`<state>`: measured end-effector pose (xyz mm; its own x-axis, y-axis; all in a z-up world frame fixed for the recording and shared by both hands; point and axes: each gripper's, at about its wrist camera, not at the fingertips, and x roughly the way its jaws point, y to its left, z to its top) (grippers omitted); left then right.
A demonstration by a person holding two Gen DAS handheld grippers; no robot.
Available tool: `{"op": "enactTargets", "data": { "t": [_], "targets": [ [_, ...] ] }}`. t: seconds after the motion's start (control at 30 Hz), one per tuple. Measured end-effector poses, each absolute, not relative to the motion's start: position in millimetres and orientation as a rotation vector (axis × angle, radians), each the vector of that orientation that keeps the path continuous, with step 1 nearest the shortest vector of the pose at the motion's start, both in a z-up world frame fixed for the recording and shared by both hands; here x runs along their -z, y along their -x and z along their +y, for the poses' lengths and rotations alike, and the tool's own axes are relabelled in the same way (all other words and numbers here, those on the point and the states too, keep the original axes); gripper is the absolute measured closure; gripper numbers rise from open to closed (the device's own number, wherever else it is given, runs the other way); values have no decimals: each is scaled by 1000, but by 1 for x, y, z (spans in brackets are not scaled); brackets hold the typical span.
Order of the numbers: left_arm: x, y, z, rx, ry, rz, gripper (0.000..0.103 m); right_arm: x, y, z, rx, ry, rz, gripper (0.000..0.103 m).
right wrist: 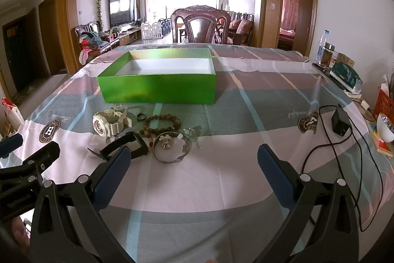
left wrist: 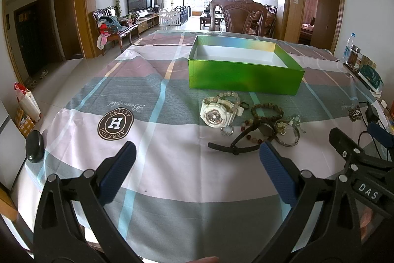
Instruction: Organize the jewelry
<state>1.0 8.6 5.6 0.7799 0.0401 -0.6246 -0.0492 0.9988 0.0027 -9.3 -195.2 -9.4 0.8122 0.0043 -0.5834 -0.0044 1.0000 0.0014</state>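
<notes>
A shiny green box (left wrist: 246,75) (right wrist: 157,88), white inside and holding nothing, stands on the plaid tablecloth. In front of it lies a cluster of jewelry: a white watch (left wrist: 215,113) (right wrist: 109,125), a pale bead bracelet (left wrist: 230,96), a small black ring (right wrist: 140,117), a brown bead bracelet (left wrist: 267,112) (right wrist: 161,123), a black watch (left wrist: 246,137) (right wrist: 128,146) and a silver bangle with a flower charm (left wrist: 288,131) (right wrist: 170,148). My left gripper (left wrist: 197,157) is open, short of the pile. My right gripper (right wrist: 193,159) is open too, just right of the bangle.
A black charger with a long cable (right wrist: 341,123) lies at the right. Bottles and a jar (right wrist: 326,53), a dark green pack (right wrist: 344,77), a red basket (right wrist: 384,102) and a bowl (right wrist: 385,127) line the right edge. A black case (left wrist: 35,146) sits left. A wooden chair (left wrist: 240,14) stands beyond.
</notes>
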Motion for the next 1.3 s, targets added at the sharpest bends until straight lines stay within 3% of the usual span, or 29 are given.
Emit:
{"op": "enactTargets", "data": {
  "t": [1.3],
  "targets": [
    [-2, 1, 2, -42, 13, 679, 4, 11, 10, -199, -4, -3, 625, 3]
  ]
}}
